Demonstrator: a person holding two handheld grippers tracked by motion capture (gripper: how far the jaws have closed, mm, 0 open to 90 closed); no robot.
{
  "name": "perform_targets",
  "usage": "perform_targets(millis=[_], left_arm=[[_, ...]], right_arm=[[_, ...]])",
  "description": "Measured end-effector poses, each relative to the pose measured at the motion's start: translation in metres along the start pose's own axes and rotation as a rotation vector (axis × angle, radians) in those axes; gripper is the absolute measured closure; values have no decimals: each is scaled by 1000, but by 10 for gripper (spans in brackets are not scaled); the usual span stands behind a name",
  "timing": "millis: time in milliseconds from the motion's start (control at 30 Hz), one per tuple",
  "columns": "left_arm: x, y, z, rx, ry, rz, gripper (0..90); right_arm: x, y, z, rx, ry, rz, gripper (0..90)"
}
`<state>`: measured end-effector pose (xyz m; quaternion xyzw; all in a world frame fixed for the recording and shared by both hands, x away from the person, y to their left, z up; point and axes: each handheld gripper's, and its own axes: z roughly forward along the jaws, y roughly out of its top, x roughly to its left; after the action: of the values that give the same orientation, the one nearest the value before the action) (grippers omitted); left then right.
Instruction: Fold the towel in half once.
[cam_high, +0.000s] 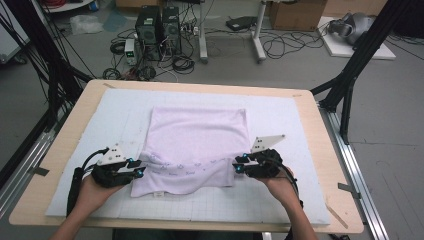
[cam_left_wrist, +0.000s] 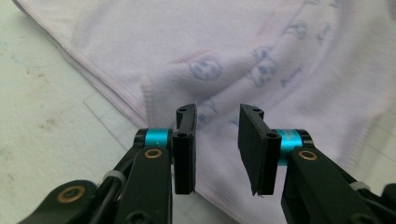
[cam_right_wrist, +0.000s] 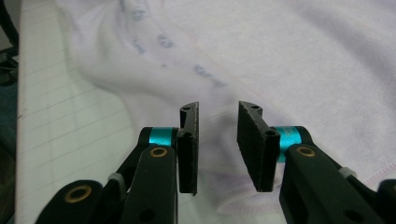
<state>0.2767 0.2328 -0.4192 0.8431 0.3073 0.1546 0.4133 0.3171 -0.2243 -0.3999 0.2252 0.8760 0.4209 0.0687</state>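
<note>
Your hands: your left hand (cam_high: 92, 192) and right hand (cam_high: 280, 184) come in at the near edge of the high view, each around its own gripper.
Your left gripper (cam_high: 141, 169): it sits at the left end of the folded-over near band of the cloth. In the left gripper view (cam_left_wrist: 217, 140) the jaws stand apart with a clear gap, the fabric lies below and beyond them, and the pads press on nothing.
Your right gripper (cam_high: 236, 166): it sits at the right end of the same band. In the right gripper view (cam_right_wrist: 218, 140) the jaws are likewise parted, with the fabric seen through the gap and nothing pinched.
Cloth (cam_high: 197, 145): pale lilac with a row of small blue printed figures; it lies in the middle of the mat, its near part folded back over itself into a rumpled band between your two grippers, its far part flat.
Label (cam_high: 158, 193): a small white tag at the near left corner of the cloth.
Mat (cam_high: 285, 115): white with a grid, under the cloth.
Tabletop (cam_high: 330, 165): light wood, showing as a border around the mat.
</note>
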Motion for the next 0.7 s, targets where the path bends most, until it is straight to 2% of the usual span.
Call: perform_targets(millis=[167,267,333,433,467,533,567,633,700], left_arm=[[-11,-11,-2,25,-40,32,669],[-14,-17,5,58,-57,38,669],[-14,-19,11,76,-59,38,661],[-14,-20,14,62,-65,31,661],[-13,-19,15,63,-71,30,688],[-12,-18,15,69,-92,20,830],[-12,-17,15,73,-85,25,864],[-14,-16,13,82,-82,40,879],[-14,-15,8,70,-77,36,882]], right_arm=[[20,-13,0,-14,27,-27,676],[21,-21,15,30,37,-25,666],[22,-23,26,65,24,-30,660],[21,-20,38,60,27,-30,665],[21,-20,40,60,23,-35,689],[20,-20,42,61,19,-39,772],[18,-21,40,58,32,-28,843],[17,-22,35,50,45,-25,861],[19,-22,27,43,46,-36,864]])
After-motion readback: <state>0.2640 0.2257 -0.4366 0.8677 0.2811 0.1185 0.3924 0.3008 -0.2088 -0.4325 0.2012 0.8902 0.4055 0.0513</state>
